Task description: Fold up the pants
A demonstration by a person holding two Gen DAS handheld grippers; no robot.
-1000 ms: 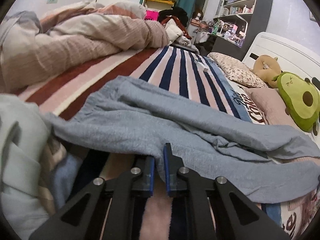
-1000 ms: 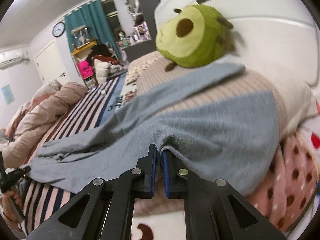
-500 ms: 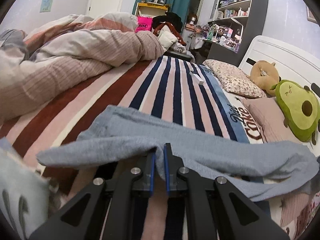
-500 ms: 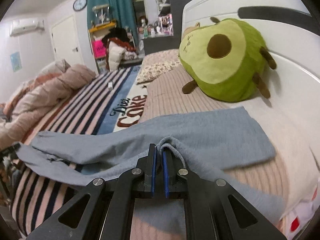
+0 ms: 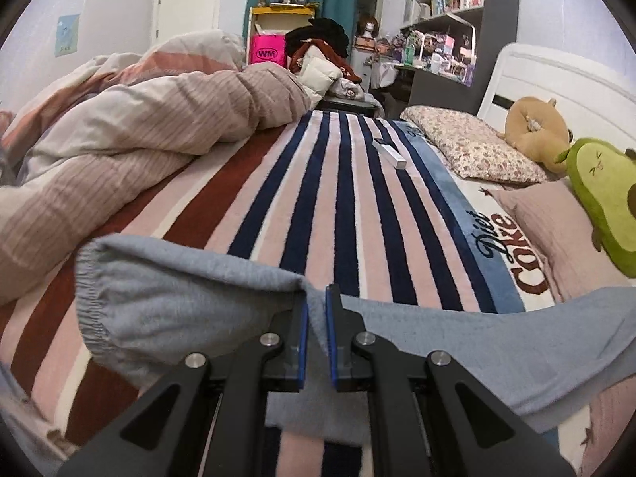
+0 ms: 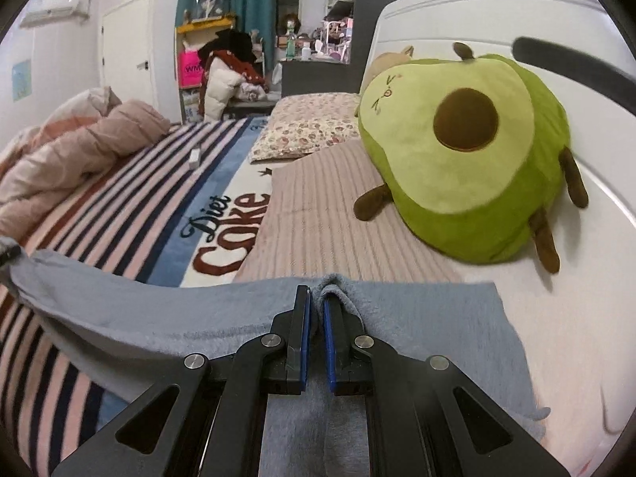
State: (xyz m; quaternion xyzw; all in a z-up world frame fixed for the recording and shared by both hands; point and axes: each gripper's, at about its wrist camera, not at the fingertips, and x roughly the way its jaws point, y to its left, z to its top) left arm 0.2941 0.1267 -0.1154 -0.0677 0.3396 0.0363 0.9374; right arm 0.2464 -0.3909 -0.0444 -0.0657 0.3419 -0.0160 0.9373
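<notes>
Left wrist: your left gripper is pinching the grey pants beside the elastic waistband, holding them above the striped bed. No fold is lying flat yet.

Right wrist: your right gripper is clamping the leg end, near the avocado plush. The pants' lower half is hanging out of frame.

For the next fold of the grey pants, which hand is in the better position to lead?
Probably left. The left gripper is shut on the grey pants near the elastic waistband, over open striped blanket. The right gripper, also shut on them, sits close to the avocado plush.
</notes>
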